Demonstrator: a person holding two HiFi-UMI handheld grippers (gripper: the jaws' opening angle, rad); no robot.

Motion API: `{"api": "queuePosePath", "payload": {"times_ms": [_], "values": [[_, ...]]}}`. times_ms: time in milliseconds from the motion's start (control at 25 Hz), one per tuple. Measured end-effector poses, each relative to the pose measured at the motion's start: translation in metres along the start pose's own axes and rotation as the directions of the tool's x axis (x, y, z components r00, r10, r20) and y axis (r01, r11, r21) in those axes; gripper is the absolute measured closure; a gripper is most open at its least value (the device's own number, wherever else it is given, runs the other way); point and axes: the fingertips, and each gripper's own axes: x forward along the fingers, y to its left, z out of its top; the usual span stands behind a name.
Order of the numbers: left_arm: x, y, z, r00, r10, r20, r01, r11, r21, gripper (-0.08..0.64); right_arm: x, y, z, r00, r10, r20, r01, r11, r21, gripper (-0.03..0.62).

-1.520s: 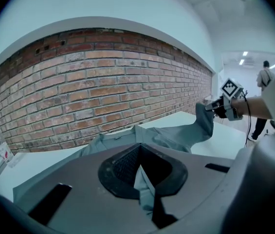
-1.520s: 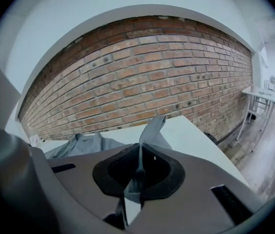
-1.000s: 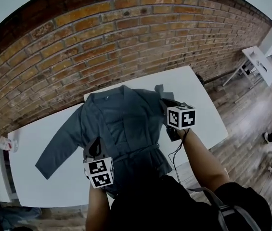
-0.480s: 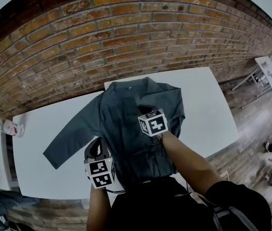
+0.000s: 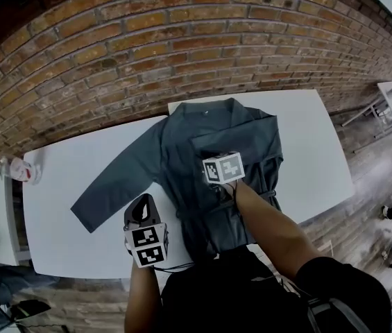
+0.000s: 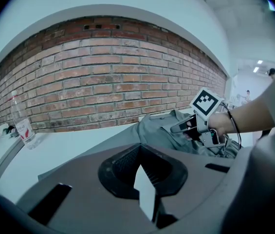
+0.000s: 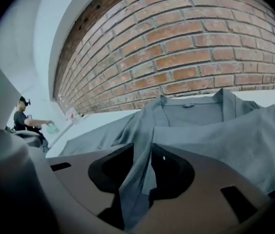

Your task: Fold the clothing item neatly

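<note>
Shirt (image 5: pixel 182 144) lies mid-frame on the table (image 5: pixel 64 207). The right gripper (image 7: pixel 144 177) has just been opening, loose around a cloth fold. The left gripper (image 6: pixel 144 189) is closed.

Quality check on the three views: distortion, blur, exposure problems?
Head view: strong fisheye, brick wall courses bow into arcs; grey jacket sharp and evenly lit, no glare. Left gripper view: black vignette in corners, ceiling lights blown out upper right, bottle soft. Right gripper view: bluish cast, jacket fabric nearest the lens blurred, person at far left tiny, soft.
</note>
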Motion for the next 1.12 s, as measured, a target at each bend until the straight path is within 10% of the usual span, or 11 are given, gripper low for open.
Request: {"api": "queuePosePath", "payload": {"times_ms": [640,800,1120], "values": [[-0.020,0.043,-0.019,0.999,0.044,0.021,-0.042,0.994,-0.098,0.566,-0.046,0.102,0.005,0.963,0.231,0.137,-0.218,0.970,-0.107,0.591],[-0.043,0.069,-0.046,0.997,0.080,-0.005,-0.079,0.961,-0.266,0.566,-0.046,0.134,0.009,0.943,0.312,0.113,-0.295,0.945,-0.144,0.591],[-0.094,0.174,-0.116,0.931,0.333,-0.148,-0.364,0.875,-0.320,0.566,-0.031,0.181,-0.003,0.913,0.408,0.031,-0.390,0.891,-0.232,0.591]]}}
